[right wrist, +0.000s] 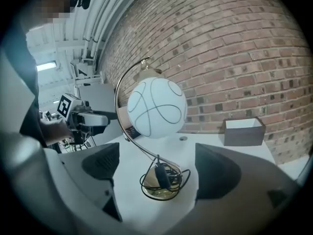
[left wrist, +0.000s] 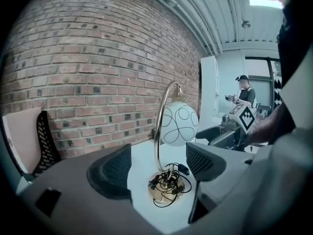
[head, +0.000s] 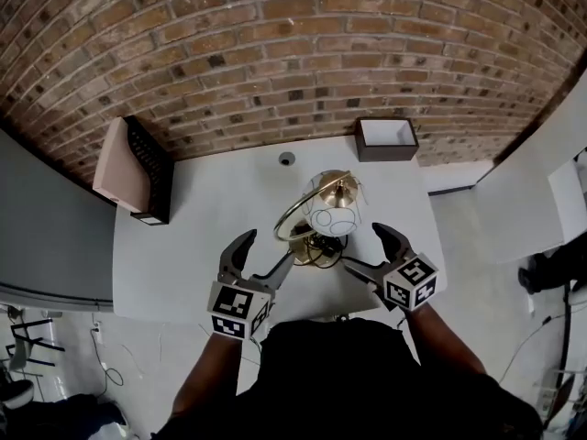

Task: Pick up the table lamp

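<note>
**A:** Any print legible?

**B:** Square black-and-white markers on the cubes of the left gripper (head: 271, 246) and the right gripper (head: 362, 246). Patterns only, no wording.

**A:** Lamp position against the grippers?

**B:** The table lamp (head: 326, 216) stood upright on the white table (head: 183, 246), towards its near edge. Its black cord (left wrist: 168, 182) was bundled on the brass base. The grippers flanked the base, one on each side, near it but apart from it. Both had their jaws spread wide with nothing touching the pads. In each gripper view the base sat ahead, framed by the gap.

**A:** Differences between views?

**B:** The left gripper view alone caught a person (left wrist: 244, 94) standing far behind. The right gripper view showed the dark box (right wrist: 243, 130) by the brick wall (right wrist: 234, 48), which was out of the left one's frame. Only the head view held both grippers together.
</note>
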`<state>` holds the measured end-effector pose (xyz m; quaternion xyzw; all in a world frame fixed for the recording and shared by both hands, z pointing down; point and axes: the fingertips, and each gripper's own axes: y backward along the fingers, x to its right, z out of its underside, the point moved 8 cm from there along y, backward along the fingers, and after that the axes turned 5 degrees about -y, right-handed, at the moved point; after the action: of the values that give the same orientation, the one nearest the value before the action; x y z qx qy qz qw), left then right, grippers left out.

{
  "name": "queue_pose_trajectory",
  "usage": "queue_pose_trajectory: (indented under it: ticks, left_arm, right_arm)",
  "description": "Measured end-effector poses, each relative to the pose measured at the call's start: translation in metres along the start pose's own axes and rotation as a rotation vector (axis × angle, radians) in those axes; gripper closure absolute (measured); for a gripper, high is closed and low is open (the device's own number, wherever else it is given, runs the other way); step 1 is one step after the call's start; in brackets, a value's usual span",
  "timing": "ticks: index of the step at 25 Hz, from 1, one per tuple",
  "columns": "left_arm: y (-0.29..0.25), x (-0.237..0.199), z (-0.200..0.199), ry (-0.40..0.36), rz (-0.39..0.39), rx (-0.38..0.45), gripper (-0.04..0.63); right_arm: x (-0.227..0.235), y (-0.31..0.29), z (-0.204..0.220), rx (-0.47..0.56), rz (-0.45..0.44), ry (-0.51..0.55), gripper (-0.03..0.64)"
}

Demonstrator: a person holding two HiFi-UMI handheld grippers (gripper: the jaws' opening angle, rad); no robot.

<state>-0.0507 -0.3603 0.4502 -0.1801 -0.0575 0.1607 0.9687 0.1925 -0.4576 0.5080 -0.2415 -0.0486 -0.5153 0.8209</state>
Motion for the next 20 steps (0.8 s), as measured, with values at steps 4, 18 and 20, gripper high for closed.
queue_pose_trajectory:
  ticks: [4, 18, 20]
  left_arm:
    - [-0.003, -0.001, -0.008, -0.005, -0.041, -0.006, 0.243]
    - [-0.01, -0.005, -0.023, -0.02, -0.026, -0.019, 0.268]
    - [-0.011, -0.007, -0.024, -0.038, -0.022, -0.031, 0.269]
  right_arm:
    - [0.021, -0.009, 0.008, -0.018, 0.026, 0.026, 0.158]
    - [0.056, -0.062, 0.04, -0.109, 0.138, 0.144, 0.273]
    - [0.056, -0.07, 0.045, -0.125, 0.141, 0.143, 0.286]
